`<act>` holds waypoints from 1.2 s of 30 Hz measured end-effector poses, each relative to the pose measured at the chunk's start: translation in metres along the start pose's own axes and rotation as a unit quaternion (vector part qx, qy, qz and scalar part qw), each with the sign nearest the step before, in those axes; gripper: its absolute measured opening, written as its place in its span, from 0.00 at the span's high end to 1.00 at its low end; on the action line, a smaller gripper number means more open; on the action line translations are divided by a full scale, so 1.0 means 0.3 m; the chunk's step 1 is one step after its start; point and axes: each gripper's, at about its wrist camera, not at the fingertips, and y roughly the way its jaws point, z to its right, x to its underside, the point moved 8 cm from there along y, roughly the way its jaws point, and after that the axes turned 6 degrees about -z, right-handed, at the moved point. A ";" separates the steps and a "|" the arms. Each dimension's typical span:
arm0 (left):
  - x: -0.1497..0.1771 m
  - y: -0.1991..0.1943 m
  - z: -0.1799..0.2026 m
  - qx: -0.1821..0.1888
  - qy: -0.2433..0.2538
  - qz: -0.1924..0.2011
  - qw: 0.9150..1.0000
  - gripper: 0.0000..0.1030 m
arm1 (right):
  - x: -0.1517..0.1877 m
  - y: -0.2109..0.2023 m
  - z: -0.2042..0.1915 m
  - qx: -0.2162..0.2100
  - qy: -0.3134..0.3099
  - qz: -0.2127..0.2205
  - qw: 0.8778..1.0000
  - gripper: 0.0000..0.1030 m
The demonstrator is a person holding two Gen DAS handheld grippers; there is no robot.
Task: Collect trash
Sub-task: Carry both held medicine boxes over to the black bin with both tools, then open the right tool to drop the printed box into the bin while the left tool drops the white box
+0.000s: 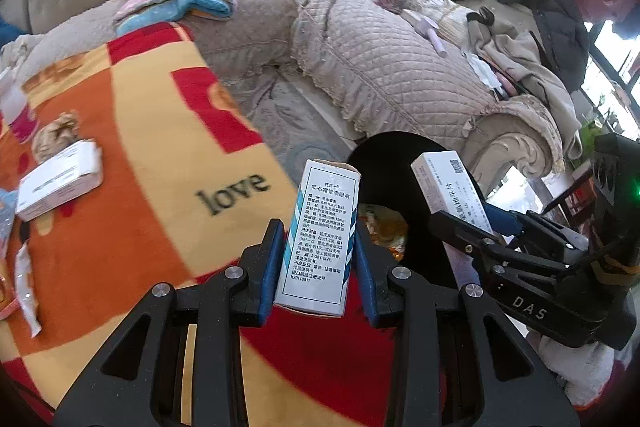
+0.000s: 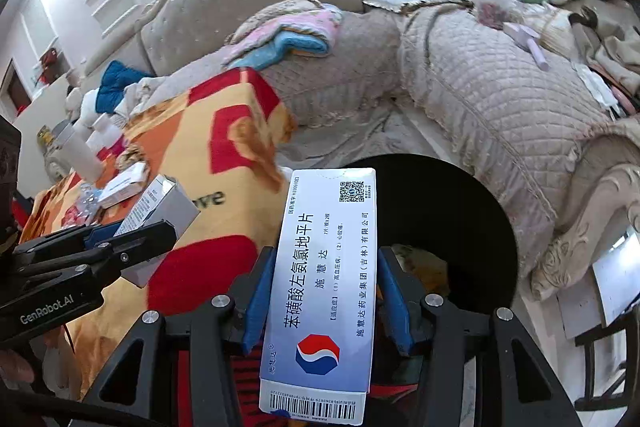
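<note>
My left gripper [image 1: 318,247] is shut on a small white eye-drop box [image 1: 320,239] with blue stripes, held upright at the near edge of a black trash bin [image 1: 384,155]. My right gripper [image 2: 322,283] is shut on a long white medicine box [image 2: 324,287] with a red and blue logo, held over the bin's [image 2: 472,211] left rim. The right gripper [image 1: 476,227] with its box also shows in the left wrist view, and the left gripper [image 2: 132,227] shows in the right wrist view. Yellowish trash lies inside the bin.
An orange, yellow and red "love" blanket [image 1: 160,155] covers the table on the left, with a white box [image 1: 60,181], crumpled paper [image 1: 54,137], wrappers [image 1: 26,287] and a white bottle [image 2: 78,149]. A quilted sofa [image 1: 392,67] with clothes and cushions stands behind the bin.
</note>
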 end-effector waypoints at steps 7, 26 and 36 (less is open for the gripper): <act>-0.018 0.068 0.073 0.010 0.012 -0.014 1.000 0.69 | 0.003 0.011 0.092 0.010 0.026 -0.002 1.000 0.52; -0.039 0.162 0.120 0.026 -0.001 -0.031 0.999 0.69 | -0.005 0.058 0.193 0.018 0.056 -0.011 0.998 0.52; -0.043 0.172 0.126 0.030 -0.004 -0.033 0.999 0.69 | -0.013 0.071 0.199 0.018 0.061 -0.011 0.998 0.52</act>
